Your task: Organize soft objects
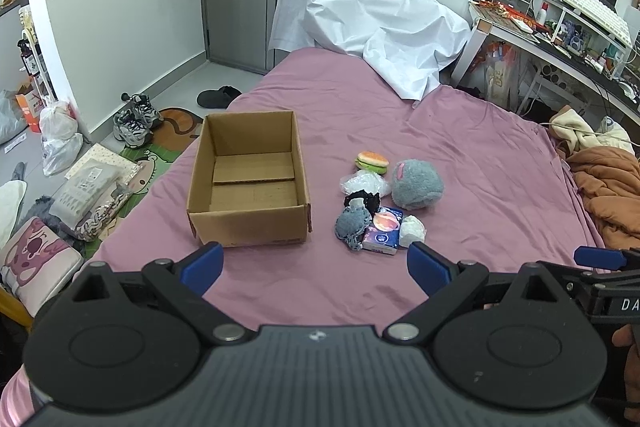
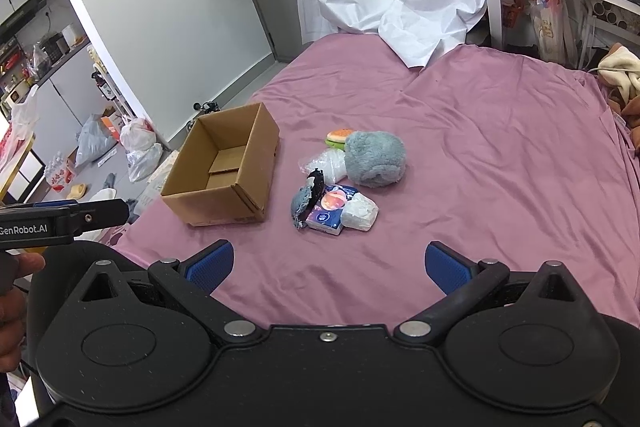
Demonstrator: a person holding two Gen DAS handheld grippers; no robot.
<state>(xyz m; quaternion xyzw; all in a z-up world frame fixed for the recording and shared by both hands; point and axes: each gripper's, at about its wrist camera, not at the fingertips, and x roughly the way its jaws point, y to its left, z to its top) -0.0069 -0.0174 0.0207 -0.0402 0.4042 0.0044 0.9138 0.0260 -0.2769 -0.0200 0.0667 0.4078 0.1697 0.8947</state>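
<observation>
An open, empty cardboard box (image 1: 248,183) stands on the pink bed (image 1: 480,187); it also shows in the right wrist view (image 2: 224,179). Right of it lies a cluster of soft things: a toy burger (image 1: 372,161), a grey plush ball (image 1: 416,183), a clear plastic bag (image 1: 364,183), a black item (image 1: 362,201), a grey fuzzy cloth (image 1: 352,225), a purple tissue pack (image 1: 383,230) and a white wad (image 1: 413,231). My left gripper (image 1: 316,267) is open and empty, short of the box and the cluster. My right gripper (image 2: 328,267) is open and empty, short of the cluster (image 2: 340,187).
A white sheet (image 1: 368,15) covers something at the bed's far end. A brown blanket (image 1: 608,183) lies at the right edge. A cluttered desk (image 1: 560,31) stands beyond. Shoes (image 1: 134,121), bags and cushions lie on the floor at the left.
</observation>
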